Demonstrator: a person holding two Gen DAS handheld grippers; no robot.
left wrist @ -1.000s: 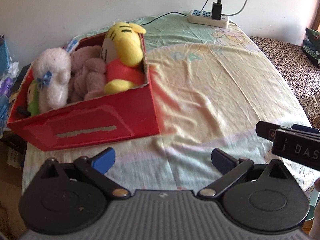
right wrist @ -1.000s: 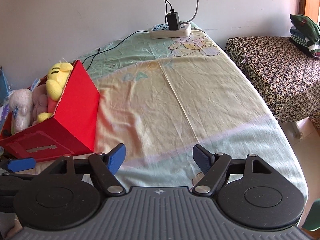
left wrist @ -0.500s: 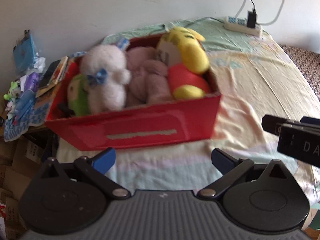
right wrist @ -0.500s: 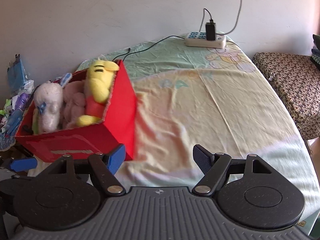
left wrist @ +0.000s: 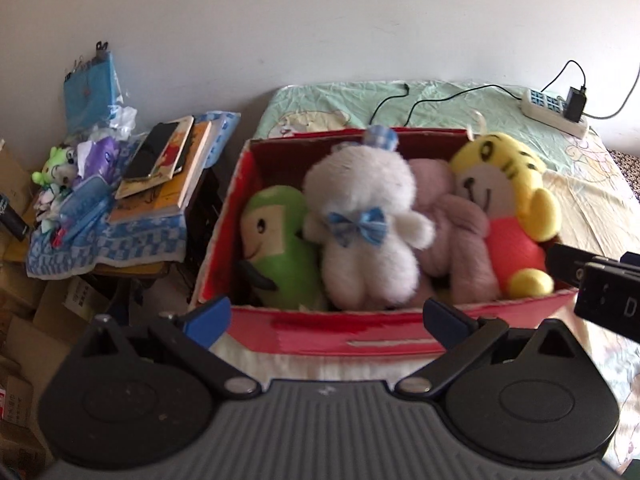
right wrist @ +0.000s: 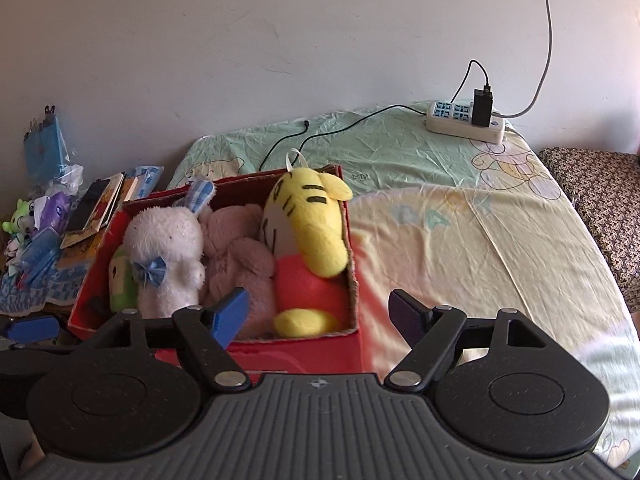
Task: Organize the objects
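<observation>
The red box [left wrist: 384,340] sits in the middle of the left wrist view, at the near left end of the bed [right wrist: 460,248], and it is packed: a green toy [left wrist: 280,248] at the left, a white plush with a blue bow [left wrist: 368,232] beside it, a pink plush [left wrist: 456,236] next, and a yellow tiger toy [left wrist: 508,208] at the right end. By the look of it the sorting is nearly or fully done, since the sheet to the right of the box shows no loose toys; only a power strip [right wrist: 466,122] and its cable lie at the upper right. A cluttered side table [left wrist: 120,216] with books stands at the left edge. The left gripper [left wrist: 326,314] faces the box's near wall with jaws spread wide and holding nothing; the right gripper [right wrist: 318,314], low in its own view, is likewise spread and empty. Compared with half a second ago, both cameras have come closer and swung left, so the box fills more of each frame and the toys are seen more from above.
</observation>
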